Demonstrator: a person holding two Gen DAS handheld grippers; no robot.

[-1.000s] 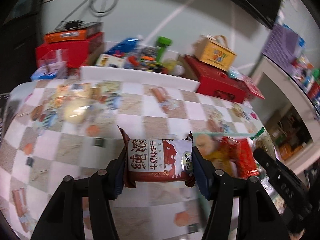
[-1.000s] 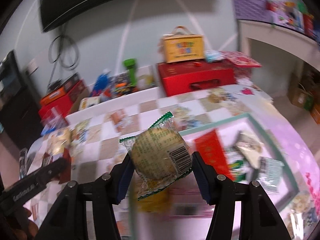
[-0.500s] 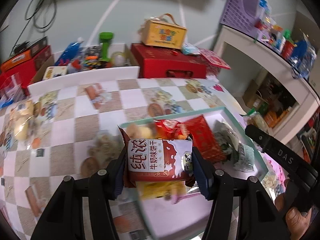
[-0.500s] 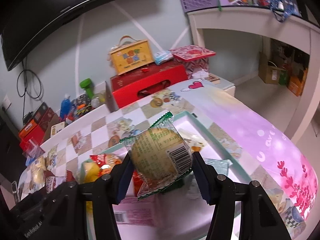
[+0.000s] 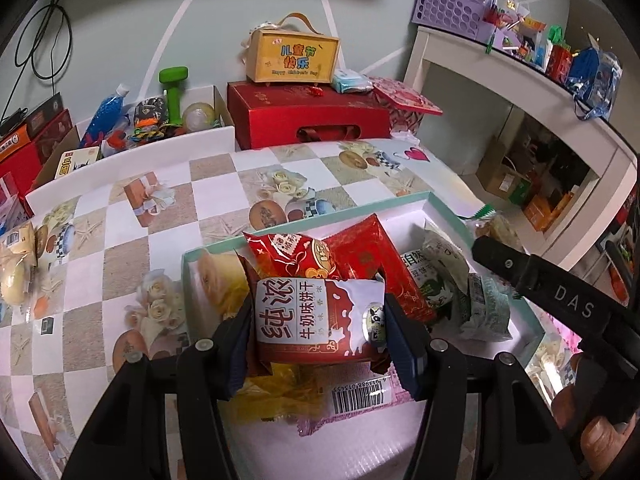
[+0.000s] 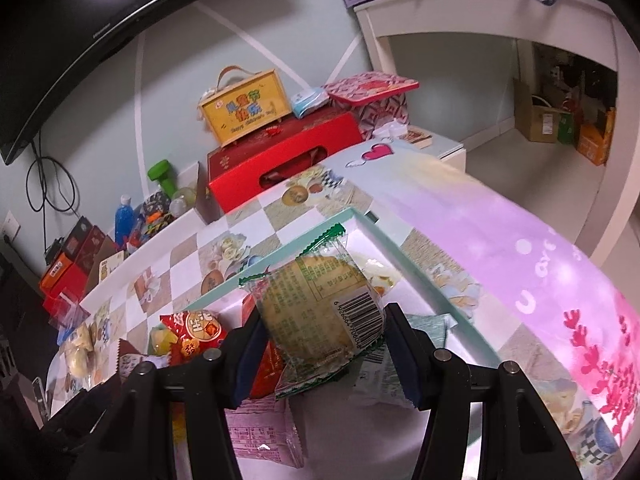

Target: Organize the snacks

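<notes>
Snacks fill a shallow white box with a mint-green rim [image 5: 304, 222], the landmark here. Above it, the left gripper [image 5: 318, 320] is clamped on a red and white biscuit packet [image 5: 316, 320], held by its short ends. The right gripper [image 6: 320, 340] squeezes a round pastry in a clear green-edged wrapper [image 6: 320, 308], also over the box. Both packs look light and crinkly; the pastry seems soft and easily crushed, so a gentle grip across the middle suits it, while slick film could slip. The box sits on a table [image 5: 120, 280] covered in a checked cloth printed with roses. Behind the box stand a red gift case [image 5: 308, 116] and a yellow carry box [image 5: 294, 58] against a pale wall.
</notes>
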